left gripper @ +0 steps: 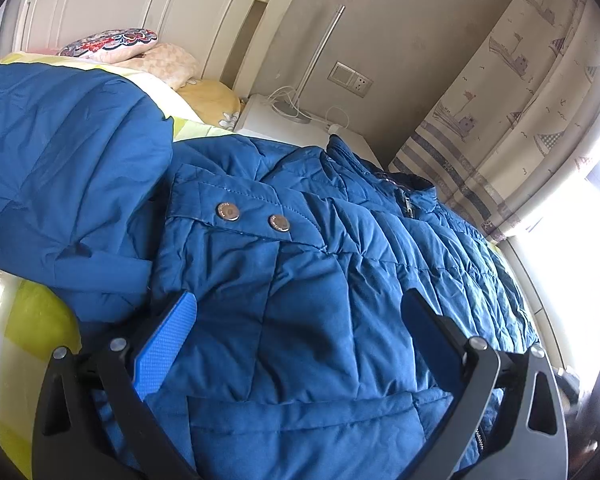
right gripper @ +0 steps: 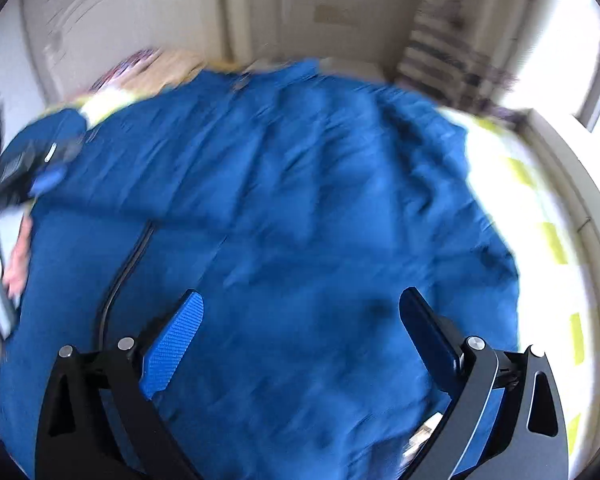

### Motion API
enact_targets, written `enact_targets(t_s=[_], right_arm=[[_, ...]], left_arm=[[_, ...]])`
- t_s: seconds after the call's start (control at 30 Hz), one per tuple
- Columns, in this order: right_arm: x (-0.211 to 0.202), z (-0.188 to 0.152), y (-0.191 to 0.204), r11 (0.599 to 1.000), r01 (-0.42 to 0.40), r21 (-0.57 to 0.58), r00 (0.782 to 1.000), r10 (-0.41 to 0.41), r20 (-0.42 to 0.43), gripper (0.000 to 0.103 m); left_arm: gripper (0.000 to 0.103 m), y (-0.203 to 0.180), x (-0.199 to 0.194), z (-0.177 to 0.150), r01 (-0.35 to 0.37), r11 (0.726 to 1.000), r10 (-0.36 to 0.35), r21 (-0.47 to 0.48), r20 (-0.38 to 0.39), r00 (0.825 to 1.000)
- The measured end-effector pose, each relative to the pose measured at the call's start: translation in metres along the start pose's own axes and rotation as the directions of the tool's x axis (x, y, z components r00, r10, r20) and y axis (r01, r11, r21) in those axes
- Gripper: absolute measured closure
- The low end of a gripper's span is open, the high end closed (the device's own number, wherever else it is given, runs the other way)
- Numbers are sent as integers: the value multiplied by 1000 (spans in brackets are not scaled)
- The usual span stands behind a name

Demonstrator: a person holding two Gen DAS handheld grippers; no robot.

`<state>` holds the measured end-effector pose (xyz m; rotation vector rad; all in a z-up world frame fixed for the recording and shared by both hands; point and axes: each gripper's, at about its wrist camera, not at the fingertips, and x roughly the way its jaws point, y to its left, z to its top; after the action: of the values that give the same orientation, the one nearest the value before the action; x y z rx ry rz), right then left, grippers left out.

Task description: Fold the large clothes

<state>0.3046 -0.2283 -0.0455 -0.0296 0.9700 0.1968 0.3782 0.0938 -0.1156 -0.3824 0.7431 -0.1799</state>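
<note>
We see a blue quilted jacket spread over a bed with yellow-check bedding, collar toward the headboard, 1 sleeve thrown over on the left in the left wrist view. Step in hand, as we judge it: re-grip for the next fold. Both tools are empty. The left gripper has its jaws wide open, nothing between the pads, hovering low over the chest panel just below the 2 snap buttons. The right gripper also shows jaws spread wide with only fabric beneath, no pinch; the right view is heavily smeared, so we cannot tell whether the tips touch the cloth. To do this well we suggest taking the hem or side edge with both grippers, pinching all layers of the padded shell, not just the top skin, and lifting evenly so the thick filling folds along 1 straight line instead of bunching. Keep the loose sleeve inside the outline first. The jacket lies directly under and ahead of both jaw pairs, filling most of each view; its right edge ends near the bare bedding. In the right wrist view a hand holding the other tool shows at the far left.
</note>
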Motion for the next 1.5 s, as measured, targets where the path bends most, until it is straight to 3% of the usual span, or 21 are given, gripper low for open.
enact_targets(t_s=[0.07,0.3,0.37,0.43,0.6,0.63,0.73,0.77,0.83,0.87,0.9,0.93,1.0,1.1,1.2,1.3,1.33,1.37,1.4,1.43,1.5], right_arm=[[8,-14,13,998,39,-59,999,-39,5,6],[9,-18,-3,1000,8,-5,1000,-8,12,5],[10,-20,-3,1000,3,1,1000,-3,14,5],[9,-21,-1,1000,16,-7,1000,-16,12,5],[-5,-18,9,999,50,1,997,-50,51,5],[-8,-17,11,999,46,2,997,-46,67,5],[-13,-15,25,999,26,-47,994,-21,109,5],[-10,-16,30,997,31,-77,994,-22,110,5],[4,-18,34,995,29,-95,997,-23,69,5],[6,-18,32,996,21,-86,998,-15,63,5],[6,-17,30,997,8,-74,998,-3,63,5],[6,-17,27,998,-4,-63,998,8,64,5],[7,-17,23,999,-24,-45,998,27,62,5],[8,-17,23,999,-26,-44,998,28,60,5],[9,-17,23,999,-32,-40,998,35,58,5],[9,-17,19,998,-47,-34,997,49,56,5],[9,-18,19,998,-49,-33,997,51,56,5],[9,-18,18,998,-53,-31,997,54,56,5],[9,-18,18,998,-56,-29,997,58,57,5],[9,-18,19,998,-58,-27,997,60,58,5],[9,-18,18,998,-65,-22,996,66,60,5]], left_arm=[[2,0,0,0,-1,1000,1,1,0,1000],[3,-1,-28,-4,11,1000,-11,9,-5,1000],[3,-6,-52,-11,56,998,-56,42,-5,998],[2,-15,-65,-24,47,992,-43,120,-42,998],[2,-28,-60,-90,-59,906,149,419,-186,971],[2,-28,-65,-100,-73,872,171,484,-161,972],[2,-15,-88,-90,-95,858,165,505,-97,981],[2,-5,-95,-78,-121,866,173,485,-62,983],[2,32,-107,-40,-152,922,172,355,-25,985],[2,63,-112,-16,-144,963,153,227,-22,988],[3,82,-116,-4,-133,981,137,141,-20,990],[3,125,-124,16,-108,993,108,-53,3,994],[4,182,-139,36,-63,952,88,-299,73,993],[10,262,-162,54,-38,837,173,-546,198,965],[13,302,-166,62,-14,762,229,-647,250,941],[25,327,-162,77,-28,729,274,-684,255,927],[35,330,-159,80,-26,728,275,-685,258,926],[79,331,-156,82,-4,733,248,-680,261,933],[98,331,-152,84,6,733,225,-680,250,942],[98,319,-156,85,-5,739,254,-674,271,929],[100,277,-166,92,-37,807,296,-589,350,889]])
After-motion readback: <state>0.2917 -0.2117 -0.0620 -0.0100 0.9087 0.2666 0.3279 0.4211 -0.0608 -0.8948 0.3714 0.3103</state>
